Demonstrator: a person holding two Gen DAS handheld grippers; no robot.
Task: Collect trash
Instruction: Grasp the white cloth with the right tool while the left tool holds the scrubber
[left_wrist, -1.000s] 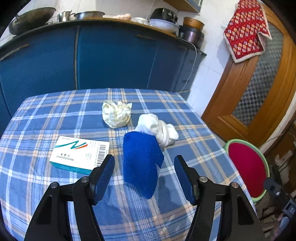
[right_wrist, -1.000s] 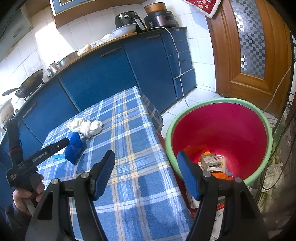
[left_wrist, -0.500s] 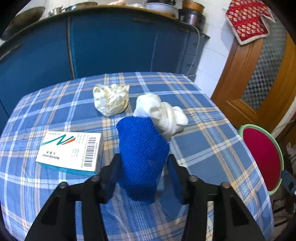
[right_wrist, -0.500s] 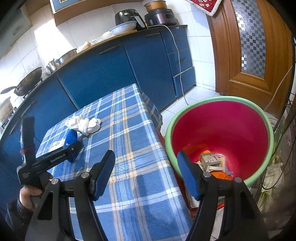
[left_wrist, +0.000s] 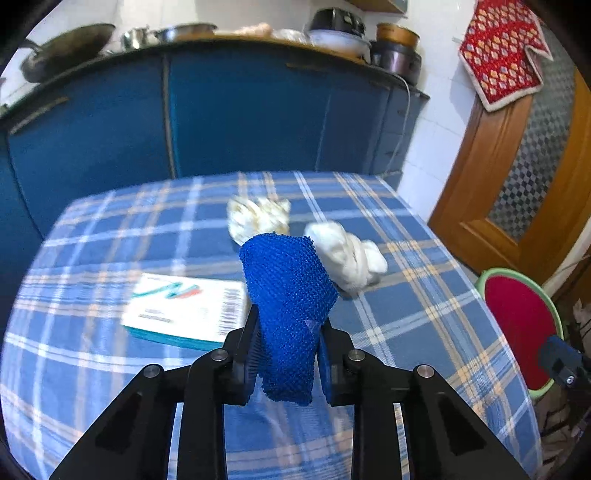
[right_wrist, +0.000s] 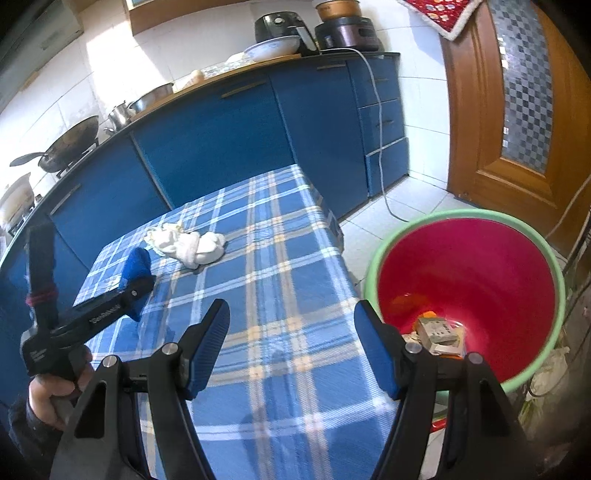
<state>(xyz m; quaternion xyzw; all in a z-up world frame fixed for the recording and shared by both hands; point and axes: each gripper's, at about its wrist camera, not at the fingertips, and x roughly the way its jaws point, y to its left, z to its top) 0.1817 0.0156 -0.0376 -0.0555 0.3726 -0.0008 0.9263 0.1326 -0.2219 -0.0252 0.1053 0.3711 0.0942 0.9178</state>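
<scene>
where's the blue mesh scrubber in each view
Left wrist view: the blue mesh scrubber sits at the centre, pinched between the closing fingers of the left gripper.
Right wrist view: it shows at the left, at the tip of the left gripper, on the checked tablecloth.
Shared landmark: the white crumpled cloth just beyond it.

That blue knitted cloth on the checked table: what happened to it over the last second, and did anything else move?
The left gripper moved in around the blue knitted cloth; its jaws, wide apart a second ago, are closing and now press the cloth on both sides. The right gripper stayed open and empty beside the red green-rimmed bin. The white card box, white rag and crumpled cream paper lie where they were.
</scene>
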